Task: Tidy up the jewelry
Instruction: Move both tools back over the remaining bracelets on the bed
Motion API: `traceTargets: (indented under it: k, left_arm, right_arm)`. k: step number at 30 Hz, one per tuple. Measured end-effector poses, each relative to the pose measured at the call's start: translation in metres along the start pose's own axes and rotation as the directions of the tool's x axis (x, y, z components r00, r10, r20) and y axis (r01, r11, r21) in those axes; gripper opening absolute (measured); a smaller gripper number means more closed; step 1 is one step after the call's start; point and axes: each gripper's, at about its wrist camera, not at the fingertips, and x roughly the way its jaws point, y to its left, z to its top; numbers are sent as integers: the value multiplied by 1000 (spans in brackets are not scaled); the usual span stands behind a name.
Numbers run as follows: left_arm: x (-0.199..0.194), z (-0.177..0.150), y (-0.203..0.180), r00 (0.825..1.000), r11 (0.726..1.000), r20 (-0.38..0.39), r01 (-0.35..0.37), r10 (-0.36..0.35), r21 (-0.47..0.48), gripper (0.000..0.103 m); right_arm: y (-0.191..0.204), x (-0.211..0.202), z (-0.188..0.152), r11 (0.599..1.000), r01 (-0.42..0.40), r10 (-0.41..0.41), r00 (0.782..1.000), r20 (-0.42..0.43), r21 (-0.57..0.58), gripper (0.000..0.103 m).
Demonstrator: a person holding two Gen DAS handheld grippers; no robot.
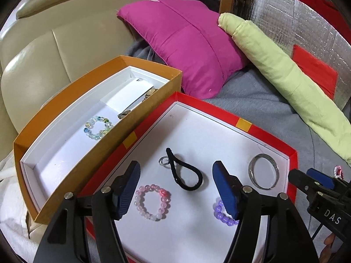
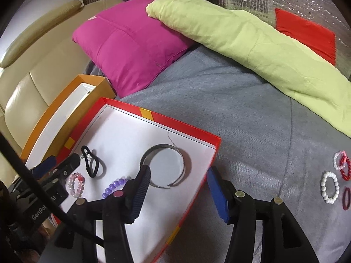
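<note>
Boxes number two: red box holds five pieces, namely pink bead bracelet, purple bead bracelet, black hair tie, silver bangle and small ring; orange box holds one pale bead bracelet. Both grippers, left and right, hang with fingers wide, gripping nothing.

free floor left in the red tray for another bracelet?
Red tray: bare across the far half, behind the black hair tie and the silver bangle. Crowded at the near end: pink bead bracelet, purple bead bracelet. The orange box floor is bare nearer than its blue-green bracelet.

Both grippers agape, empty
</note>
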Motion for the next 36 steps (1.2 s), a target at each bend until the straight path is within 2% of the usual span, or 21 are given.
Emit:
traceTargets:
  k: [2, 6, 11, 17, 24, 30, 36]
  left_arm:
    - [-7, -3, -2, 1000, 1000, 3, 6, -6, 0, 69]
    - [-16, -8, -12, 1000, 1000, -4, 15, -15, 4, 71]
    - [-28, -18, -38, 999, 998, -4, 37, -37, 43, 72]
    - [-41, -33, -78, 998, 993, -17, 60, -59, 104, 75]
    - [-56, -52, -129, 997, 981, -23, 82, -79, 178, 75]
    - [-63, -73, -177, 995, 957, -39, 104, -96, 271, 76]
    - [-63, -99, -214, 990, 933, -70, 138, -122, 333, 76]
  right_arm:
    - [-8, -9, -7, 1000, 14, -14, 1000, 15, 11, 71]
    - [-32, -21, -24, 998, 37, -37, 999, 12, 41, 75]
    - [-73, -40, -50, 991, 98, -99, 995, 12, 86, 85]
    - [-141, -69, -82, 970, 162, -166, 986, 6, 182, 86]
    - [-217, -107, -119, 934, 199, -214, 977, 20, 295, 87]
    - [-278, -133, -150, 890, 218, -251, 967, 31, 400, 87]
    - [-325, -154, -178, 836, 203, -266, 963, 53, 510, 87]
